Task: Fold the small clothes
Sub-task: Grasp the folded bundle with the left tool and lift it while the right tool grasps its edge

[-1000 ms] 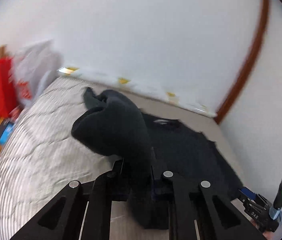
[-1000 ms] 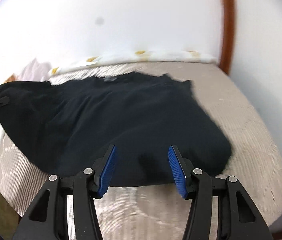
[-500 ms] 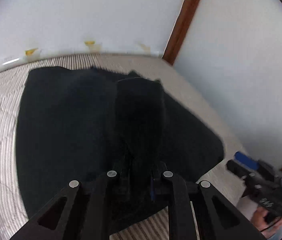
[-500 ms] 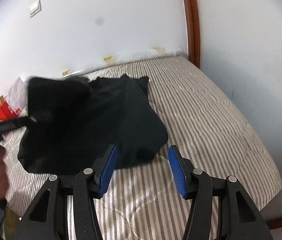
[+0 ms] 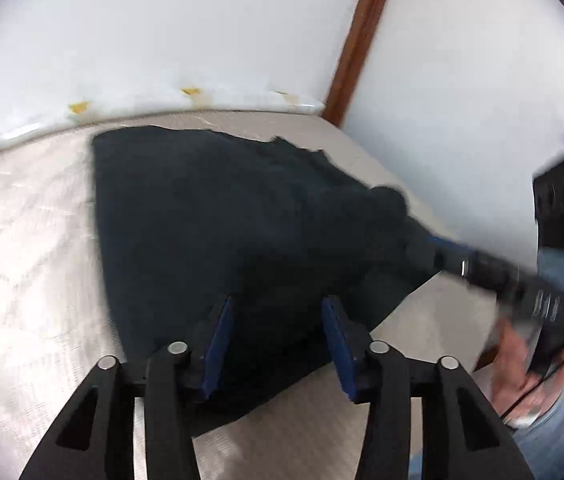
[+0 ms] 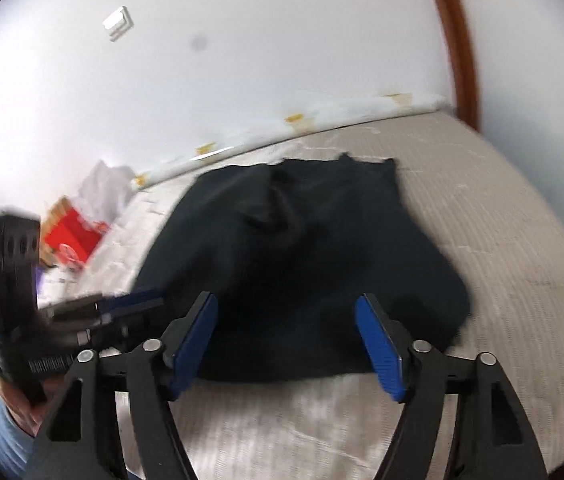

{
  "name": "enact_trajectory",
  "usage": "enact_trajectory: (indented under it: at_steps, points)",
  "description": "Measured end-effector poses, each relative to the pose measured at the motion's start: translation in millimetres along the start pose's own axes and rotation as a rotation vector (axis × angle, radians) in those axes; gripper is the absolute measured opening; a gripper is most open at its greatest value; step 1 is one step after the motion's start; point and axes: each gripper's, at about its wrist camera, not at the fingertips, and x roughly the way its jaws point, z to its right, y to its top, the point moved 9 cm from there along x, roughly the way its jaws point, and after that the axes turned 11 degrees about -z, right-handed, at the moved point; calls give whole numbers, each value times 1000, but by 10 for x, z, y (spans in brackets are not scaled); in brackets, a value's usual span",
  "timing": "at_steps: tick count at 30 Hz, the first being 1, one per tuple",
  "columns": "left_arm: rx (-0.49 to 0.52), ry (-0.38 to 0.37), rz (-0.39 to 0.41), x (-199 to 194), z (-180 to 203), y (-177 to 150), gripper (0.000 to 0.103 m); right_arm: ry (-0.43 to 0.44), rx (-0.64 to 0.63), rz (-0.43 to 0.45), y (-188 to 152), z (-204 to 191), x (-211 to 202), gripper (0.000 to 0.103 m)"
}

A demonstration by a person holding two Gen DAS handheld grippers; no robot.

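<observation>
On the bed, one black garment lies.

Black garment on beige striped mattress.

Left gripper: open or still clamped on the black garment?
Open. The left gripper has just been opening; its blue pads stand apart and press on nothing, while the black garment lies on the bed under them.

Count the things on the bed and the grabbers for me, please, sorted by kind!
Black garment on the bed: 1
Grippers: 2, the left gripper and the right gripper, both open
Total: 3
</observation>
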Motion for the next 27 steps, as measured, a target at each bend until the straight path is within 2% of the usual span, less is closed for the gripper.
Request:
enact_trajectory:
  at_steps: [2, 3, 5, 8, 11, 12, 15, 16, 17, 18, 23, 27]
  points:
    - [5, 44, 21, -82, -133, -126, 67, 50, 12, -16, 36, -122, 110, 73]
    - [2, 85, 26, -105, -214, -217, 69, 72, 14, -25, 64, -185, 196, 73]
    - [-4, 130, 11, -89, -323, -296, 69, 64, 25, -38, 105, -232, 337, 73]
    - [-53, 149, -25, 13, -488, -419, 69, 47, 77, -55, 196, -233, 607, 73]
    - [-116, 129, -42, 115, -613, -452, 69, 27, 106, -69, 283, -194, 859, 73]
    - [-125, 124, -37, 168, -616, -408, 69, 18, 115, -65, 341, -188, 957, 69]
    - [-132, 126, -28, 252, -639, -328, 69, -23, 123, -56, 458, -160, 1102, 43]
    - [-136, 123, -29, 301, -639, -293, 69, -23, 120, -50, 502, -170, 1127, 36]
    - [-137, 120, -32, 341, -639, -267, 69, -28, 109, -42, 537, -181, 1119, 29]
    - [-137, 122, -34, 383, -634, -236, 69, -35, 81, -33, 574, -203, 1094, 16]
    - [-101, 137, -35, 540, -550, -114, 69, -105, -38, 114, 745, -215, 632, 12]
    - [-52, 128, -28, 613, -372, -13, 70, -198, -25, 246, 788, 81, 86, 12]
